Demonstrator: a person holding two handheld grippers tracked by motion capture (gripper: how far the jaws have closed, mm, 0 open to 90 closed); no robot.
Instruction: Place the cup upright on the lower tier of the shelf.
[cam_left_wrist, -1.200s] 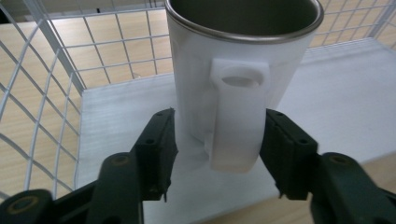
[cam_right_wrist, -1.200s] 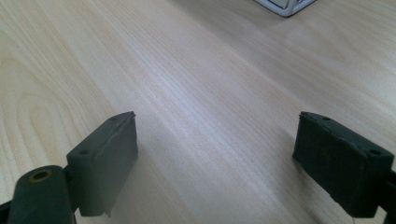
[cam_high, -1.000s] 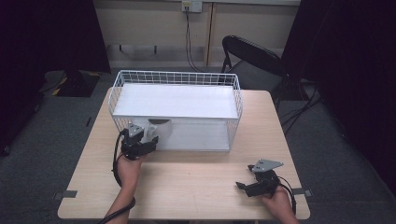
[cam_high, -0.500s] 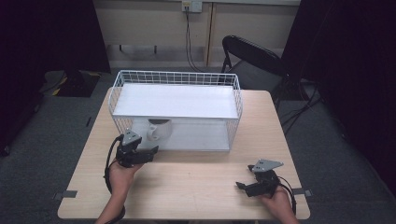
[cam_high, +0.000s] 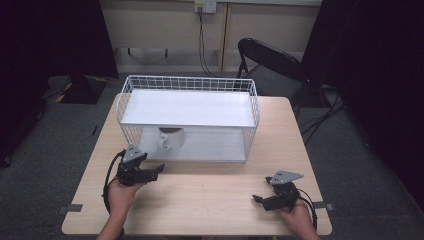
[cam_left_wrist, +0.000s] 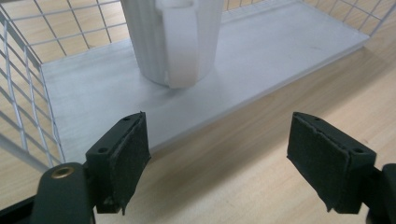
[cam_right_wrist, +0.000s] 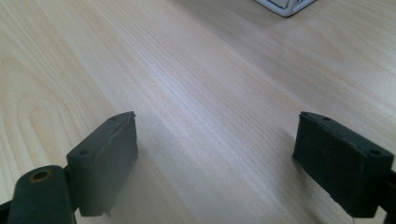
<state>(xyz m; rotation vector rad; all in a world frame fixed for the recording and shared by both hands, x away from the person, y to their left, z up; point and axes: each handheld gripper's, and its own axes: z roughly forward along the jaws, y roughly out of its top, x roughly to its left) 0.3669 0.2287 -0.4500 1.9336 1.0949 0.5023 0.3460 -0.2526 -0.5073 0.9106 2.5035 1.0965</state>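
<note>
**Obs 1:** Jaws on the left gripper (cam_high: 150, 172) stand wide apart, nothing between them. They have just been opening. The mug (cam_left_wrist: 170, 39) sits clear of the pads, upright on the lower shelf (cam_left_wrist: 280, 56) of the rack (cam_high: 187, 82).

**Obs 2:** Where in the rack?

**Obs 1:** Toward its left end, near the open front edge, handle facing the gripper. My reading: set down there on purpose, handle outward so it can be picked up again.

**Obs 2:** And the gripper's place?

**Obs 1:** Just in front of the rack, over the bench (cam_high: 210, 200), apart from the mug.

**Obs 2:** Right side?

**Obs 1:** Right gripper (cam_high: 265, 200) rests low over the bench, well in front of the rack's right end. Jaws spread, empty. Looks parked.

**Obs 2:** Anything else in the rack?

**Obs 1:** Top shelf (cam_high: 190, 107) is bare. Mug's inside cannot be seen.
</note>
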